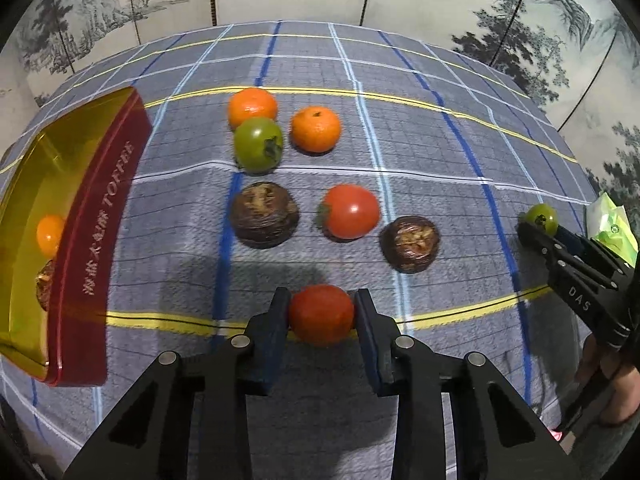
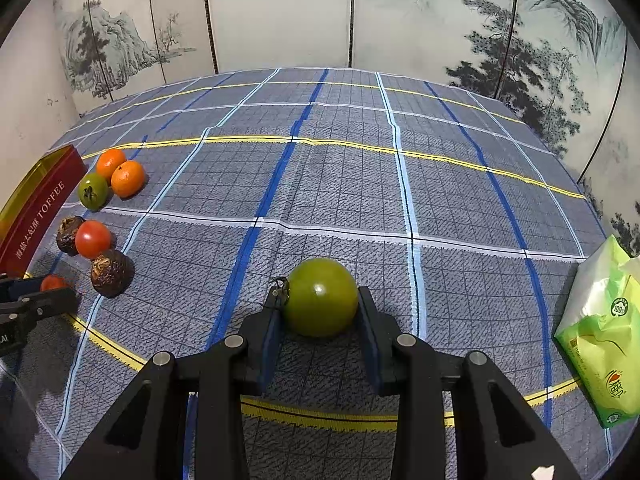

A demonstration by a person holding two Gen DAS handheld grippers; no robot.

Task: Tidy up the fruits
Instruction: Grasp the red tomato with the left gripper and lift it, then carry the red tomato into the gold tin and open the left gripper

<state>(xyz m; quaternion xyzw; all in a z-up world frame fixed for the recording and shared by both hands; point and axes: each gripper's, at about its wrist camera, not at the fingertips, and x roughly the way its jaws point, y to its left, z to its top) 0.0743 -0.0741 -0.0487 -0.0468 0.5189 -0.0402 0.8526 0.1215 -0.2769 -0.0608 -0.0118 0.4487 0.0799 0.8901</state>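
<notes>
Your left gripper has its blue pads pressed on both sides of a red tomato low on the checked tablecloth, and your right gripper is clamped the same way on a green tomato out toward the right side of the cloth. Just beyond the red tomato a loose cluster of fruit sits close together: two dark wrinkled fruits flank a second red tomato, and behind them another green tomato touches one of two oranges. To your left stands a red and gold tin, its side reading "TOFFEE" after a line of Chinese characters; inside it you can see an orange fruit and part of a dark one. Your right gripper's black body carries the letters "DAS". A green tissue pack with a "100%" mark lies at the cloth's right edge, near the green tomato. The middle and far cloth lies open up to the painted folding screen.
</notes>
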